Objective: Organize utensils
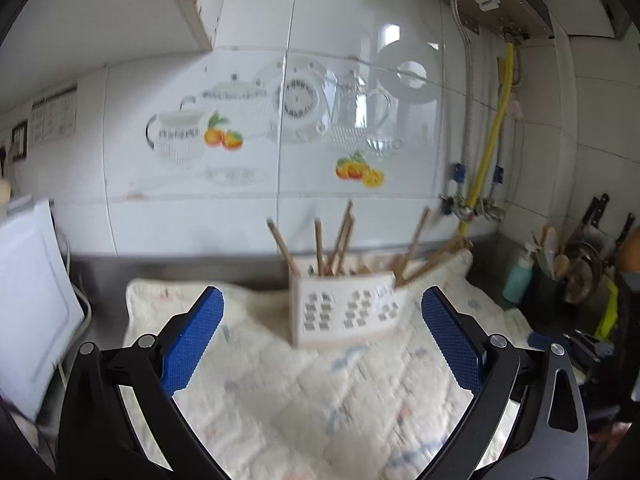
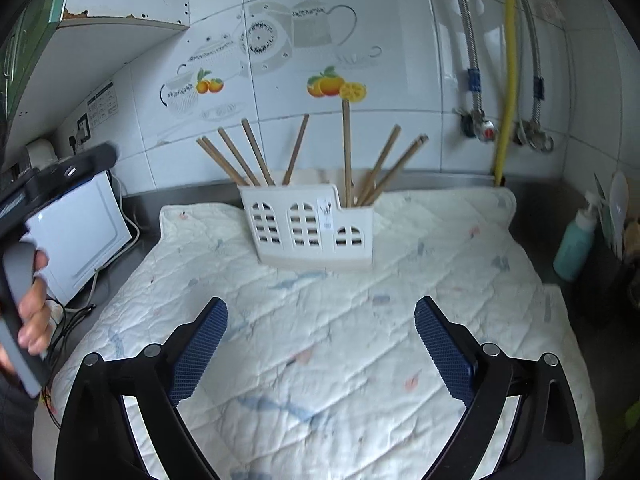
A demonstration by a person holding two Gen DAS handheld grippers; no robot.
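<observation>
A white slotted utensil holder [image 2: 310, 226] stands on a quilted cloth [image 2: 340, 340] near the back wall, with several wooden chopsticks [image 2: 256, 156] sticking up out of it. The left wrist view shows the same holder [image 1: 346, 310] and chopsticks [image 1: 320, 246], blurred. My left gripper [image 1: 322, 306] is open in front of the holder, nothing between its blue pads [image 1: 192, 344]. My right gripper [image 2: 320, 316] is open too, above the cloth and short of the holder, its pads [image 2: 200, 354] bare. A hand [image 2: 34, 312] holding the left gripper's handle shows at the far left of the right wrist view.
A white appliance [image 2: 80, 236] with cables sits left of the cloth. At the right stand a teal pump bottle [image 2: 576, 240] and a dark pot of kitchen tools [image 1: 568, 276]. Pipes and a yellow hose [image 2: 506, 80] run down the tiled wall.
</observation>
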